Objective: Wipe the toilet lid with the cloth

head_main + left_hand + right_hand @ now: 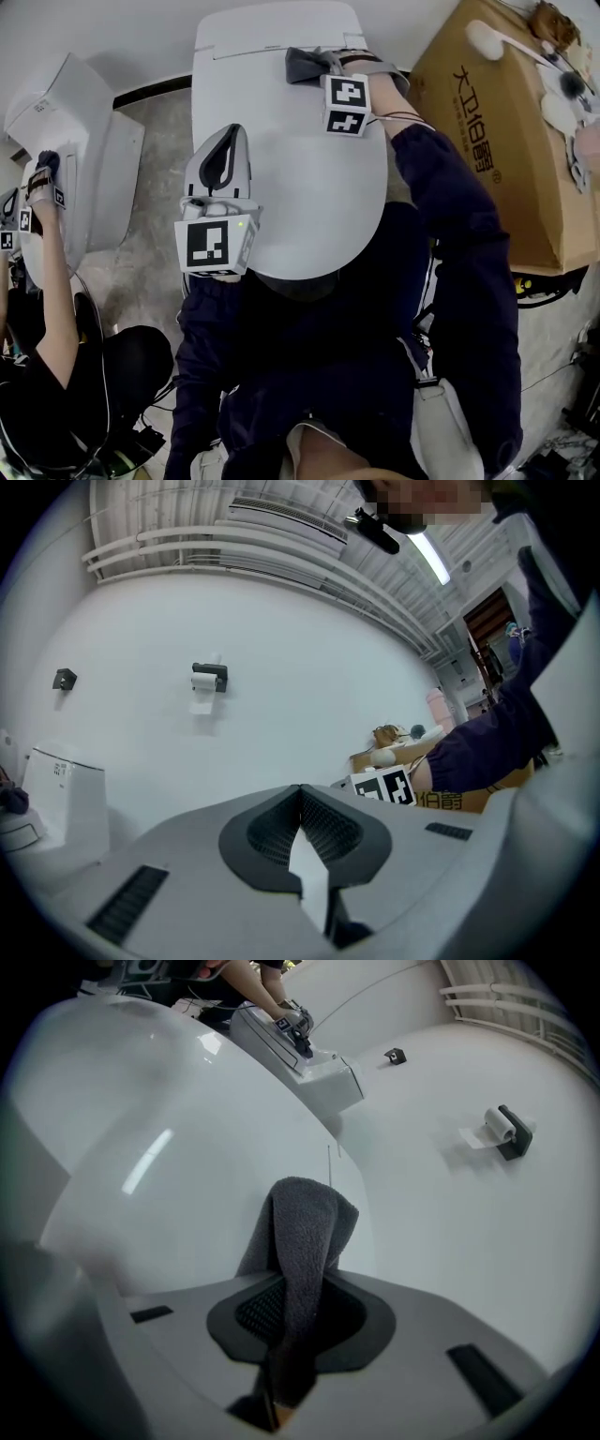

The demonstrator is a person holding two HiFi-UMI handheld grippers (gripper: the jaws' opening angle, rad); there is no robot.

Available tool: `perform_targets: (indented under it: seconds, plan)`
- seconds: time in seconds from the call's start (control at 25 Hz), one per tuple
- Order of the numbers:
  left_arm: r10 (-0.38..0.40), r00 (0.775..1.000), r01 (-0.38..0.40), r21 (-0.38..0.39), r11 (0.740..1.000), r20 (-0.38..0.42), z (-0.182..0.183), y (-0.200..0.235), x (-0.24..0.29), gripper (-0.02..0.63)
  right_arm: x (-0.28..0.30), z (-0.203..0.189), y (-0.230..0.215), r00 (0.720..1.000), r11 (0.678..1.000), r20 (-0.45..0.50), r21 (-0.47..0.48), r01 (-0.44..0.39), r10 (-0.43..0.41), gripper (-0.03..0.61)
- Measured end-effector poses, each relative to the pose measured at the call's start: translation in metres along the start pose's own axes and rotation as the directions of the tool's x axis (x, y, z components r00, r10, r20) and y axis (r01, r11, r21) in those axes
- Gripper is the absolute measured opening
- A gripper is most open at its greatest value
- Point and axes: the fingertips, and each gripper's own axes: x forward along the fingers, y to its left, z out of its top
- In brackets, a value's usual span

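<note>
The white toilet lid [309, 187] lies shut in the middle of the head view. My right gripper [319, 64] is at the lid's far end, near the tank, shut on a dark grey cloth [306, 66]. In the right gripper view the cloth [305, 1232] sticks up between the jaws of the right gripper [300, 1283] and drapes toward the lid [169, 1129]. My left gripper [231, 141] hovers over the lid's left edge. Seen from its own view, the left gripper [300, 794] has its jaws shut with nothing between them and points at the white wall.
A large cardboard box [497, 131] stands right of the toilet. At the left stands a second toilet [84, 159], where another person's arm [56, 272] works with a gripper. A toilet-paper holder [208, 677] hangs on the wall. My dark-clothed legs fill the foreground.
</note>
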Motion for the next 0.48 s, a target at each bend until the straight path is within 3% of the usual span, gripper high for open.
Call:
perform_targets:
  seconds: [0.48]
  plan:
    - [-0.026, 0.999, 0.028, -0.082, 0.996, 0.03, -0.001, -0.002, -0.014, 0.015, -0.105, 0.032, 0.092, 0.995, 0.995, 0.029, 0.019, -0.093, 0.093, 0.067]
